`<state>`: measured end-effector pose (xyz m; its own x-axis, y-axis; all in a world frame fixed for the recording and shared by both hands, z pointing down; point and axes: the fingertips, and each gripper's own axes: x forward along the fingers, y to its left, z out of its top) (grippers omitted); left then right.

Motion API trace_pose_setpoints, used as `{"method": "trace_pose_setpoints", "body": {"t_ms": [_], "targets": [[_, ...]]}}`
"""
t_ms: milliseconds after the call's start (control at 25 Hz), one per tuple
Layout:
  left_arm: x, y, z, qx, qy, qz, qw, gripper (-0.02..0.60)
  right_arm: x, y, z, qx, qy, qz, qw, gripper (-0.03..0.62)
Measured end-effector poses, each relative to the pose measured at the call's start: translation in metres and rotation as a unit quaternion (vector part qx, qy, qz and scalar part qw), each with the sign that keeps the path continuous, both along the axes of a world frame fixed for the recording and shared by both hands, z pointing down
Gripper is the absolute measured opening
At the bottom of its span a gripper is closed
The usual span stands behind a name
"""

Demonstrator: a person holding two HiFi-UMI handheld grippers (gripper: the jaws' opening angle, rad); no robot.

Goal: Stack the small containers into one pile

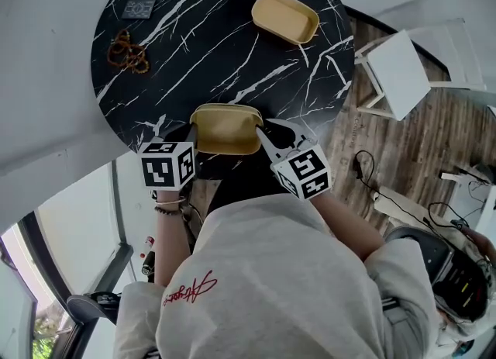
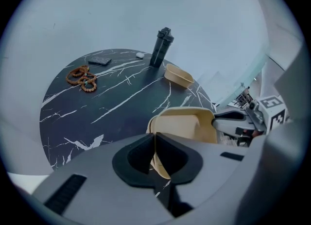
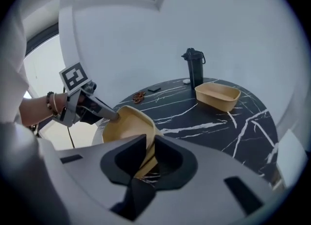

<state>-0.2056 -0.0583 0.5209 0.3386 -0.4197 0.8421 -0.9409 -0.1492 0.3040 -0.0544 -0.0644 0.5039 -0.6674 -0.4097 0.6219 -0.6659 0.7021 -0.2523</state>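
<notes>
A tan container [image 1: 225, 129] sits at the near edge of the round black marble table [image 1: 201, 47], held from both ends. My left gripper [image 1: 194, 130] is shut on its left rim; in the left gripper view the thin wall [image 2: 182, 124] runs between the jaws of that gripper [image 2: 154, 146]. My right gripper [image 1: 263, 130] is shut on the right rim, whose wall [image 3: 126, 124] bends between the jaws of that gripper [image 3: 148, 151]. A second tan container [image 1: 284, 16] rests empty at the far right of the table, also visible from the grippers [image 2: 178, 76] [image 3: 217, 95].
A black bottle [image 2: 162, 46] stands at the table's far edge behind the second container. A brown bead bracelet [image 1: 128, 51] and a small dark square [image 1: 139, 8] lie at the far left. A white chair [image 1: 399, 70] stands right of the table, with cables [image 1: 364, 171] on the wooden floor.
</notes>
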Motion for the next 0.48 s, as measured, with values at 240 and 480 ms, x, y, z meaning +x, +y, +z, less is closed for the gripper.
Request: {"method": "trace_pose_setpoints", "body": {"t_ms": [240,480], "targets": [[0.003,-0.01,-0.02,0.002,0.019,-0.004,0.9998,0.025,0.001,-0.035,-0.016,-0.071,-0.017,-0.01,0.997,0.035],[0.003,0.003,-0.03,-0.024,0.03,0.005,0.9992,0.025,0.001,-0.018,-0.032,-0.126,-0.015,-0.04,0.991,0.035]]}}
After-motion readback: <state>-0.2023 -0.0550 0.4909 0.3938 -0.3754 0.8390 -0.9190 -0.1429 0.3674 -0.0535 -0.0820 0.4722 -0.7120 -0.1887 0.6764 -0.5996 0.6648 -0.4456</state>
